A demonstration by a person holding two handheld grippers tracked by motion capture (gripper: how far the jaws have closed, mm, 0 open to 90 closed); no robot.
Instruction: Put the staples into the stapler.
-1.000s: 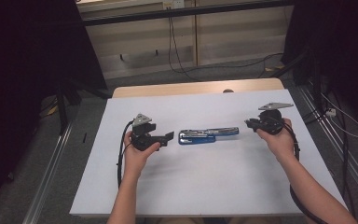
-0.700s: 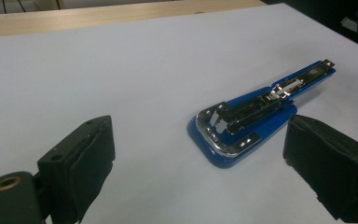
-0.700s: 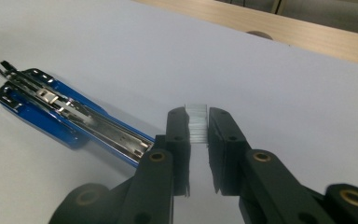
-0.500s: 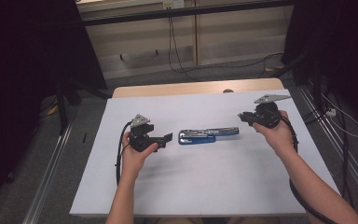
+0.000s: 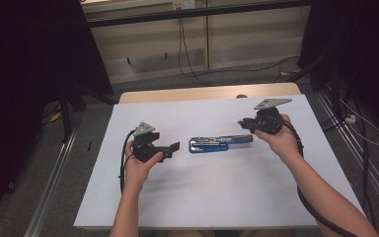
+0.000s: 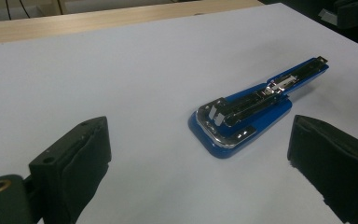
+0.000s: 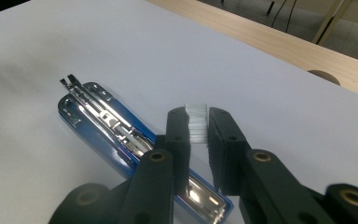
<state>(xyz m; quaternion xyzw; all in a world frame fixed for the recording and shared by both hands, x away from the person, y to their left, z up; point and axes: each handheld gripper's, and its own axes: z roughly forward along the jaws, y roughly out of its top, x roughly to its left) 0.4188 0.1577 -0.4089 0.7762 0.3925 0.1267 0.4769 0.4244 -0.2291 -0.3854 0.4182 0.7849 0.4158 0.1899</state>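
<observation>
So the stapler [image 5: 220, 143] lies opened mid-table. Our right gripper [image 7: 198, 126] pinches what looks like a strip of staples [image 7: 197, 122], not loaded yet. Left gripper [image 6: 200, 158] sits wide apart, empty.

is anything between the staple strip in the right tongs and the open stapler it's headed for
Nothing visible. The right tongs pinch the staple strip just above the open blue stapler, whose metal channel lies bare. The left tongs wait open at the stapler's other end.

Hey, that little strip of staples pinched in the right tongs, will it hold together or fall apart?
The staple strip is thin and probably brittle; it may snap if squeezed. Its smooth metal sides could slip between the right tongs. It looks very light.
</observation>
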